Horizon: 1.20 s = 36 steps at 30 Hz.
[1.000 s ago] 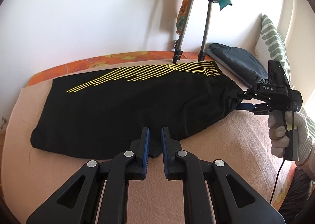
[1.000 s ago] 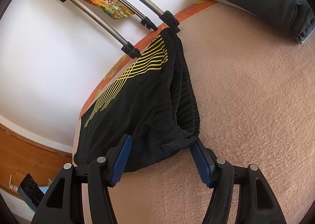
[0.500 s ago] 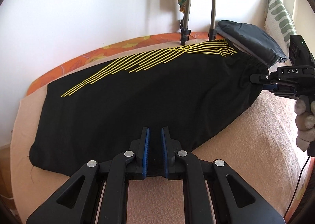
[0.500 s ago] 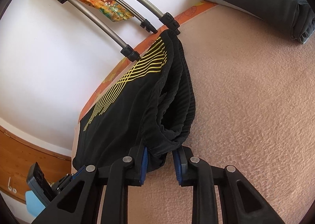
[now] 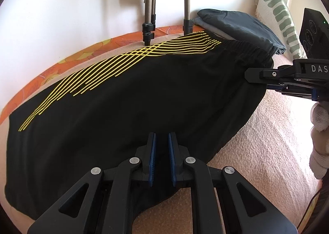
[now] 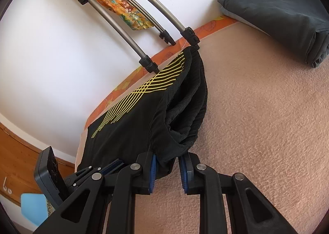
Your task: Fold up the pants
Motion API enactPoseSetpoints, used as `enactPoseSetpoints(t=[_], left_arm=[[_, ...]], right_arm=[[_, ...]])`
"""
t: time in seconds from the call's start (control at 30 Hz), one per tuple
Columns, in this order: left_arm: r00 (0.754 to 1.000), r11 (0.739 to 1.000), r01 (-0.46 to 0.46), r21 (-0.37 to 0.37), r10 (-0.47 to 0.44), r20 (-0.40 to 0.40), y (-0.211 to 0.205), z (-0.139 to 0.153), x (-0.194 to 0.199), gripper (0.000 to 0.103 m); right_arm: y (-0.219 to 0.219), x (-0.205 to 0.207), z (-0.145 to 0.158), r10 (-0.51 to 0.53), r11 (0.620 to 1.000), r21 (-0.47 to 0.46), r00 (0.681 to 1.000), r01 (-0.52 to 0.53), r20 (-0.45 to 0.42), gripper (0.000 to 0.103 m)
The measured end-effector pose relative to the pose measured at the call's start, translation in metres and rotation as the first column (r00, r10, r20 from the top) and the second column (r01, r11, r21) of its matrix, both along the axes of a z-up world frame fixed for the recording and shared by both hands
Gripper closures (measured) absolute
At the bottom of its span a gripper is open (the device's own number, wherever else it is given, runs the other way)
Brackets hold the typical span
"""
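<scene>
Black pants (image 5: pixel 127 98) with yellow stripes lie across a pink blanket (image 5: pixel 267 151) on a bed. My left gripper (image 5: pixel 162 141) is shut on the pants' near edge, with black cloth between its blue pads. My right gripper (image 6: pixel 167 158) is shut on the bunched ribbed waistband (image 6: pixel 185 114) and holds it a little above the blanket. In the left wrist view the right gripper (image 5: pixel 249 73) grips the pants' right end. In the right wrist view the left gripper's body (image 6: pixel 82 174) shows at the lower left.
A folded dark grey garment (image 5: pixel 236 26) lies at the far right of the bed, also in the right wrist view (image 6: pixel 277 8). Grey tripod legs (image 5: pixel 148 8) stand against the white wall behind the pants. A green-patterned pillow (image 5: pixel 275 8) stands at the right.
My right gripper has closed on the waistband and lifted it. My left gripper has stayed shut on the near edge and moved closer over the pants, raising the cloth.
</scene>
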<state>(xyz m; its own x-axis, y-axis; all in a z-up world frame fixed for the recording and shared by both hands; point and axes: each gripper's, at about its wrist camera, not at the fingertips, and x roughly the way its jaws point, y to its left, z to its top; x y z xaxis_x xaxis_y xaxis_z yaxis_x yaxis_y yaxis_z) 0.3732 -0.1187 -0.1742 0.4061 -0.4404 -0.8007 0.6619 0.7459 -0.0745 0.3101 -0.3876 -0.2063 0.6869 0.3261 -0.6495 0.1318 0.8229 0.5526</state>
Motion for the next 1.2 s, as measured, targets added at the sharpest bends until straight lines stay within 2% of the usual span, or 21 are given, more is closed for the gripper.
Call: enactPoseSetpoints(t=[0.17,0.27,0.43,0.53,0.57,0.67,0.77,0.87,1.0,1.13,1.2], left_arm=[[0.997,0.994,-0.079,-0.075,0.081,0.021,0.04,0.022,-0.004,0.087],[0.989,0.989,-0.137,-0.049,0.14,0.052,0.071,0.026,-0.005,0.087],[0.966,0.965,-0.259,-0.027,0.259,-0.011,0.125,0.011,0.004,0.087],[0.946,0.946,-0.318,-0.058,0.312,-0.092,0.154,-0.001,0.011,0.087],[0.943,0.942,-0.327,-0.077,0.319,-0.096,0.162,0.0,0.011,0.087],[0.935,0.927,-0.353,-0.123,0.351,-0.045,0.188,0.015,0.005,0.087],[0.913,0.899,-0.404,-0.168,0.408,-0.014,0.223,0.03,0.002,0.087],[0.883,0.864,-0.463,-0.197,0.47,-0.01,0.261,0.037,0.001,0.087],[0.848,0.825,-0.521,-0.219,0.53,-0.019,0.301,0.036,-0.001,0.087],[0.834,0.812,-0.543,-0.215,0.551,-0.025,0.319,0.03,-0.002,0.087],[0.831,0.807,-0.548,-0.219,0.555,-0.03,0.324,0.027,-0.003,0.087]], right_arm=[[0.016,0.0,0.017,0.028,0.994,-0.108,0.999,-0.023,0.045,0.086],[0.031,0.001,0.03,0.064,0.984,-0.171,0.995,-0.05,0.077,0.086],[0.068,0.015,0.056,0.142,0.959,-0.264,0.983,-0.107,0.117,0.087],[0.095,0.026,0.069,0.195,0.941,-0.303,0.972,-0.148,0.129,0.088],[0.104,0.03,0.073,0.214,0.935,-0.314,0.968,-0.164,0.13,0.088],[0.139,0.044,0.082,0.277,0.909,-0.355,0.953,-0.217,0.126,0.089],[0.182,0.06,0.086,0.355,0.87,-0.402,0.929,-0.286,0.106,0.09],[0.231,0.068,0.082,0.432,0.83,-0.427,0.897,-0.359,0.087,0.091],[0.3,0.083,0.057,0.524,0.779,-0.427,0.851,-0.46,0.041,0.092],[0.366,0.095,0.019,0.602,0.714,-0.431,0.798,-0.552,-0.026,0.094],[0.389,0.097,0.003,0.618,0.69,-0.441,0.785,-0.574,-0.054,0.094]])
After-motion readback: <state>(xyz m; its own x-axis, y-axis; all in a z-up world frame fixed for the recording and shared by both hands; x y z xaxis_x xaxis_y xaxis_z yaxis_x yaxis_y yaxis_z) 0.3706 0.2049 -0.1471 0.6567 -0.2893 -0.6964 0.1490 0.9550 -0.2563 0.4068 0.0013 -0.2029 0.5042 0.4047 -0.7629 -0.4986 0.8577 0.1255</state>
